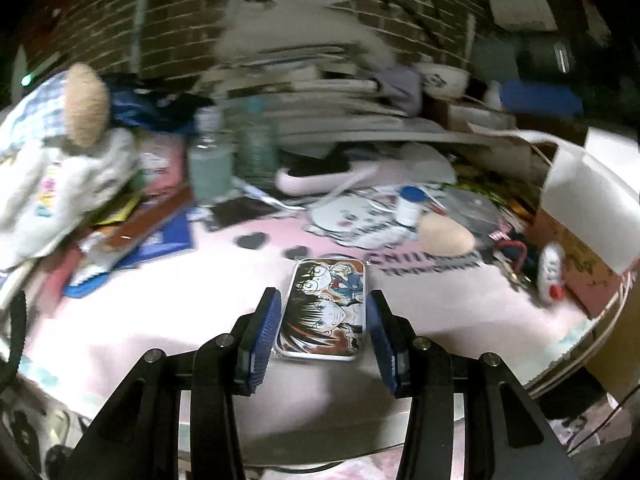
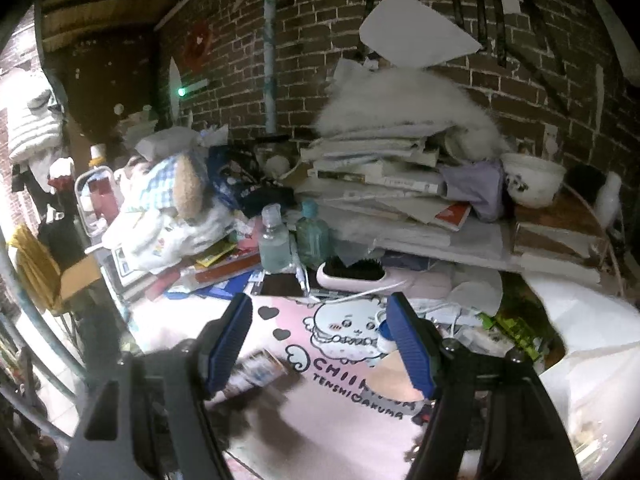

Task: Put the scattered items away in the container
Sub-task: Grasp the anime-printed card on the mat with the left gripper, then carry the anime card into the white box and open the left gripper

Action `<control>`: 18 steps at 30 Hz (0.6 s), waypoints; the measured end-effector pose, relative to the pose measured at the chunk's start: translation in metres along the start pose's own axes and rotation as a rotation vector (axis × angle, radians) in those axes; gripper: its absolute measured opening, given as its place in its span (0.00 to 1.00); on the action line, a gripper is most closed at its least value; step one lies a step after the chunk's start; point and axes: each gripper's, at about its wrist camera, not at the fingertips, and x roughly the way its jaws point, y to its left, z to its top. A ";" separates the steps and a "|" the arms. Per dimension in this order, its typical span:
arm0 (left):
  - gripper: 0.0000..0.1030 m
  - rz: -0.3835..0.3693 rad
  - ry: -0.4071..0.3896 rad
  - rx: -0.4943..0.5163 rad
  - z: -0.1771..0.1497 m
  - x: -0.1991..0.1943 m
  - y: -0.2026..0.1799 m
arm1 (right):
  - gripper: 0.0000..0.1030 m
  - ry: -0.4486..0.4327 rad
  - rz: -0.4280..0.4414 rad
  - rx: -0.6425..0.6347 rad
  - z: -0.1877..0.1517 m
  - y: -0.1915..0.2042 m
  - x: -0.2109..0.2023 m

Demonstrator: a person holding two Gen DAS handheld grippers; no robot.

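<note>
A flat rectangular case with an anime picture [image 1: 325, 309] lies on the pink desk mat [image 1: 168, 304]. My left gripper [image 1: 322, 312] is open, its blue pads on either side of the case with small gaps. A beige sponge [image 1: 444, 237], a small blue-capped white bottle [image 1: 410, 205] and a white tube with a red tip [image 1: 550, 274] lie scattered to the right. A cardboard box [image 1: 576, 248] stands at the right edge. My right gripper [image 2: 320, 344] is open and empty above the mat [image 2: 340, 420]; the case shows blurred by its left finger [image 2: 260, 372].
Two clear bottles [image 2: 274, 240] and a pink hairbrush [image 2: 360, 276] stand at the mat's back edge. A tall pile of books and papers [image 2: 380, 176] with a white bowl [image 2: 532, 180] rises behind. A plush toy and clothes [image 2: 172, 208] are heaped at left.
</note>
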 end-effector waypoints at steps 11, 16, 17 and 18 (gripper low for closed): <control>0.38 0.083 -0.055 -0.047 0.049 -0.040 0.029 | 0.65 0.101 -0.041 0.050 -0.037 0.005 0.046; 0.38 0.067 -0.098 -0.024 0.071 -0.059 0.019 | 0.79 0.132 -0.086 0.056 -0.053 0.002 0.065; 0.38 0.056 -0.108 -0.017 0.076 -0.063 0.015 | 0.79 0.140 -0.094 0.055 -0.055 0.001 0.069; 0.38 0.046 -0.117 -0.008 0.080 -0.066 0.010 | 0.80 0.150 -0.101 0.055 -0.058 0.000 0.074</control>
